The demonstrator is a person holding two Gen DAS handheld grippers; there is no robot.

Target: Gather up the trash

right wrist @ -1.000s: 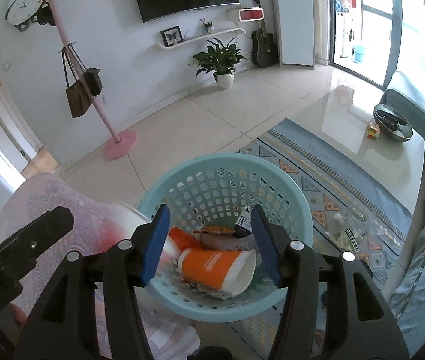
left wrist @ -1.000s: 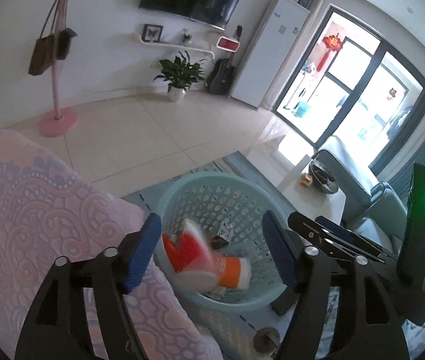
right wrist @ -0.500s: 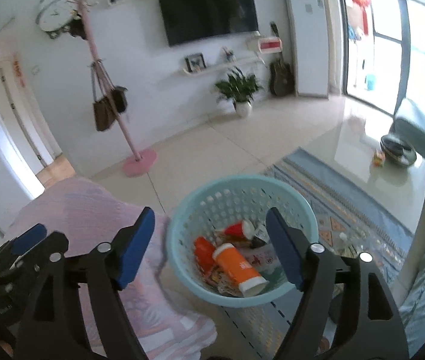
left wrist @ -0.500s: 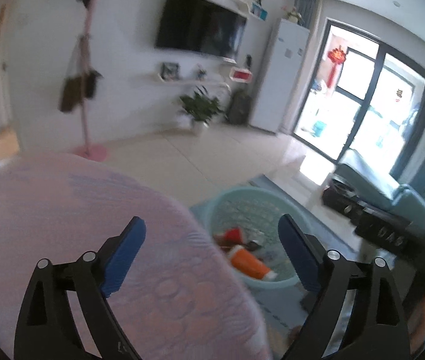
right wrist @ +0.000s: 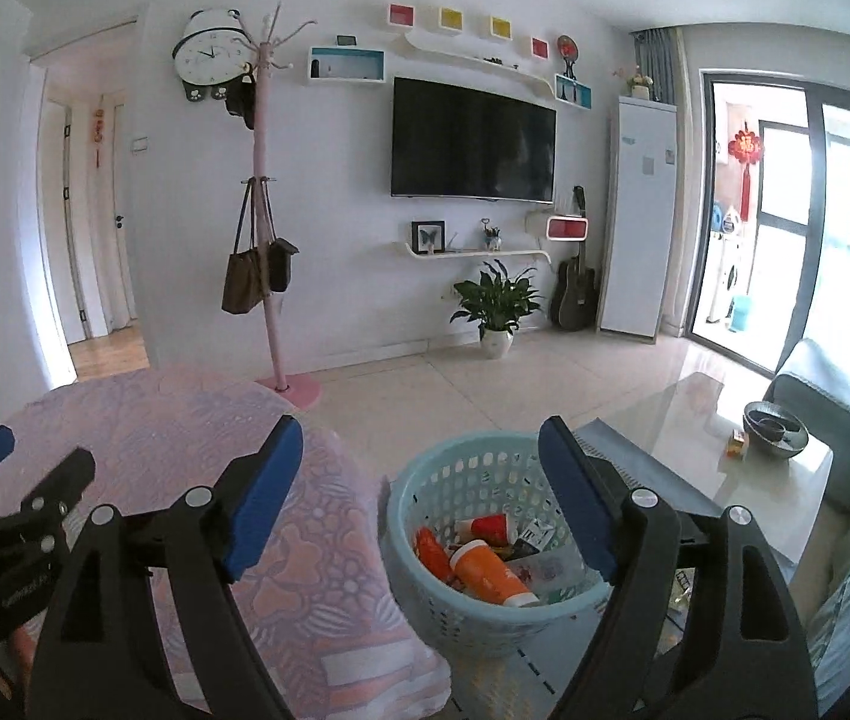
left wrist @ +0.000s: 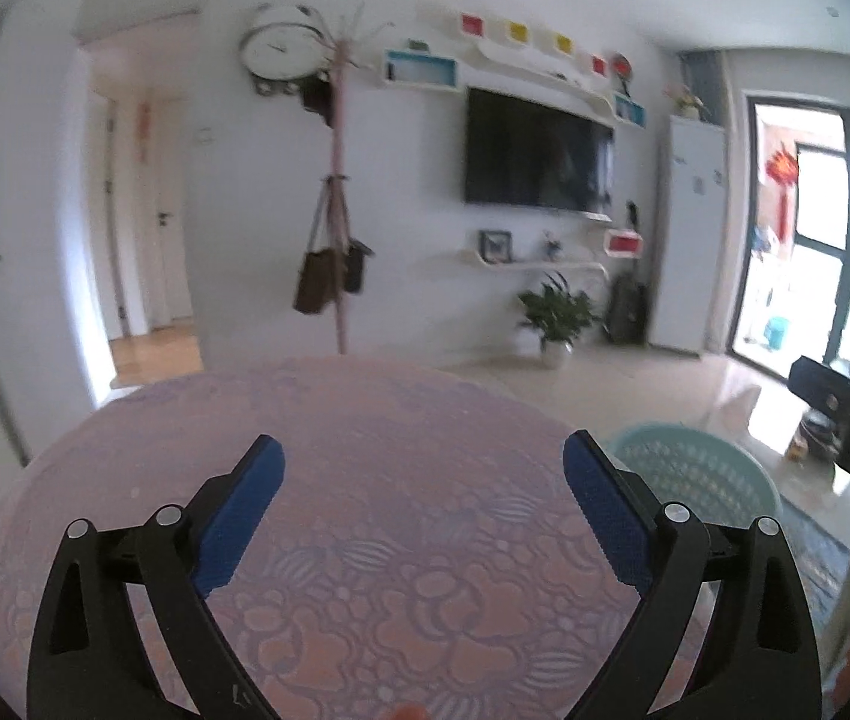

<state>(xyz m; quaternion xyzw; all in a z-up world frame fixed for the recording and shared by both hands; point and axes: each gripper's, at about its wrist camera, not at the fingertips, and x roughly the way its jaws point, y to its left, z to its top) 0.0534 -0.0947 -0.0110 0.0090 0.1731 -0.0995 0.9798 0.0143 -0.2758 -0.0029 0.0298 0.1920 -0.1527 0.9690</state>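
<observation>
left tongs: the left gripper [left wrist: 423, 480] is spread wide and its jaws are opening a touch more, nothing between them. It hovers over the pink patterned cover [left wrist: 365, 450], and I see no trash on that cover.

right tongs: the right gripper [right wrist: 422, 468] is released too, wide apart and empty. The basket [right wrist: 425, 480] sits just below and ahead of it, with the right finger overlapping the rim in that view.

where the trash is: all in the light blue basket on the floor, right beside the edge of the covered furniture. From the left tongs it's off to the right, past the right fingertip.

count, cups/bottles: one orange cup [right wrist: 487, 573] lying on its side, one red cup [right wrist: 487, 528], one orange-red bottle-ish thing [right wrist: 433, 552]. So three I'd swear to.

count, wrappers: a few bits of paper and packaging underneath, too jumbled to count properly.

count, baskets: one. Tongs: two.

what could go wrong: honestly the left view is blurry, so anything small on that busy pattern could get missed and left behind.

also: the basket sits tight against the hanging cover, so a low sweep of the right tongs could clip the rim and tip it, spilling the lot.

also 2: the two tongs are close, the left one shows at the left edge of the right view, so they could knock together.
</observation>
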